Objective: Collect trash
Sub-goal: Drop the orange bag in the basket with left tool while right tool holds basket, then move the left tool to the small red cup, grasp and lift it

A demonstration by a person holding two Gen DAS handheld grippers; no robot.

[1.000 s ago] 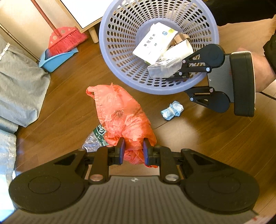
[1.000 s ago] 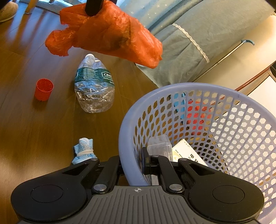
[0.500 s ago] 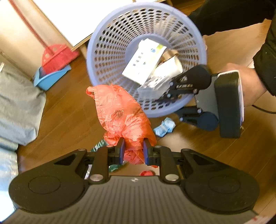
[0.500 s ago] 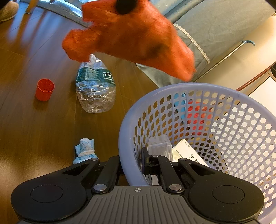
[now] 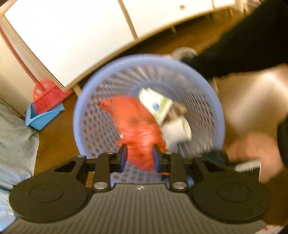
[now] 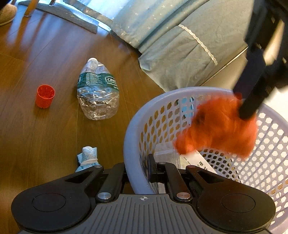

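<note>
My left gripper point(image 5: 139, 158) hangs over the lilac mesh basket point(image 5: 149, 57), its jaws opening. The orange plastic bag point(image 5: 138, 129) sits loosely between the pads, blurred by motion. From the right wrist view the bag point(image 6: 219, 129) droops inside the basket's mouth under a left finger point(image 6: 252, 100). My right gripper point(image 6: 138, 171) is shut on the basket's near rim point(image 6: 129, 144). A white box point(image 5: 154, 104) and a paper cup point(image 5: 178, 129) lie in the basket. A crushed clear bottle point(image 6: 98, 93), a red cap point(image 6: 45, 96) and a blue wad point(image 6: 88, 158) lie on the wooden floor.
A red broom in a blue dustpan point(image 5: 45, 106) leans by a white cabinet point(image 5: 72, 36). Blue-grey bedding point(image 6: 180, 45) hangs down beside the basket. A person's hand point(image 5: 252, 151) and dark sleeve are at the right. A slipper point(image 6: 7, 12) is far left.
The left gripper has carried the orange bag from above the floor to over the basket, and its jaws have widened. The right gripper and the basket have stayed put.
</note>
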